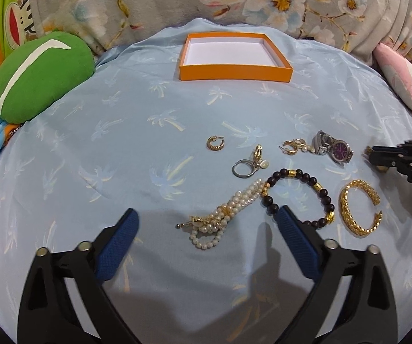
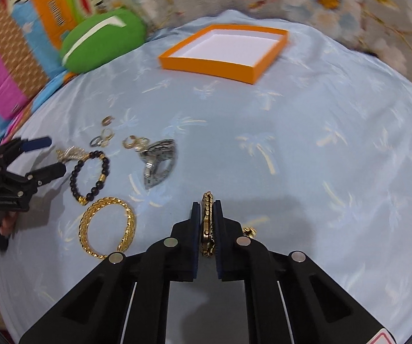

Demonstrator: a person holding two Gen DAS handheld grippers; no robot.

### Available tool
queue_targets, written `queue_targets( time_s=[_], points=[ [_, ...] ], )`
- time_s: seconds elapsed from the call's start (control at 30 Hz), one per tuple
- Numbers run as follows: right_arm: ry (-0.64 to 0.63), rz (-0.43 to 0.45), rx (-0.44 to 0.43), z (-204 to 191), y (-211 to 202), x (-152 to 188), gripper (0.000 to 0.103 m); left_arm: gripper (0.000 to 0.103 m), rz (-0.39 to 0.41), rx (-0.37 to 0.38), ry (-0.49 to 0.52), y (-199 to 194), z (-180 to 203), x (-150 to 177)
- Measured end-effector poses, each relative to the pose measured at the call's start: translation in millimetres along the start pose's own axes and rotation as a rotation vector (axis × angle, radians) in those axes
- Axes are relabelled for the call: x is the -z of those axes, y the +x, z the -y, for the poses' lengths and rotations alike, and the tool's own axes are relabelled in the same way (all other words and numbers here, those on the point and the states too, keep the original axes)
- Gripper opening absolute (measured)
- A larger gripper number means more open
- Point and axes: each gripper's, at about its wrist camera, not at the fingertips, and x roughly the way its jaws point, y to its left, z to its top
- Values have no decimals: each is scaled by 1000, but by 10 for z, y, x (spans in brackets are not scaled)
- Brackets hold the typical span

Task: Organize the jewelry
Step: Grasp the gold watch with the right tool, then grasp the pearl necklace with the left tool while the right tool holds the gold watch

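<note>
An empty orange box [image 1: 236, 73] [image 2: 206, 64] sits at the far side of the blue cloth. My left gripper [image 1: 206, 223] is open above a pearl bracelet [image 1: 223, 218]; a dark bead bracelet [image 1: 300, 197] [image 2: 89, 172] lies by its right finger. A gold cuff [image 1: 359, 207] [image 2: 108, 225], a silver watch [image 1: 333, 149] [image 2: 160, 162], a silver ring [image 1: 242, 169] and gold hoop earrings [image 1: 215, 143] lie around. My right gripper [image 2: 206, 205] is shut on a gold link bracelet [image 2: 207, 220] just above the cloth. The right gripper also shows in the left wrist view [image 1: 378, 156].
A green plush cushion [image 1: 39, 76] [image 2: 102, 44] lies at the left edge of the cloth. A floral quilt [image 1: 292, 3] runs behind the box. A pink pillow [image 1: 401, 77] is at the right. A small gold piece [image 2: 249, 231] lies beside my right finger.
</note>
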Motion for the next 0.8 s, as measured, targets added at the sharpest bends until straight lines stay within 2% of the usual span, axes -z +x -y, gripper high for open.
queue_targets(
  time_s=[0.07,0.23,0.33,0.43,0.5,0.8],
  points=[
    [59,19,-2,41,-33,58,8,68,-30,3,-10,63,-33,-8],
    [122,48,3,69,-63,128,8,64,-32,6,7,63,-10,-4],
    [127,52,19,45,-64,128,8,52,-26,21,33,61,52,-14],
    [142,56,23,38,-70,136,8,36,-19,36,47,58,100,-28],
    [148,58,29,23,-74,145,8,20,-15,39,51,50,123,-31],
    [211,74,53,10,-165,203,8,15,9,63,-1,-113,136,34]
  ],
)
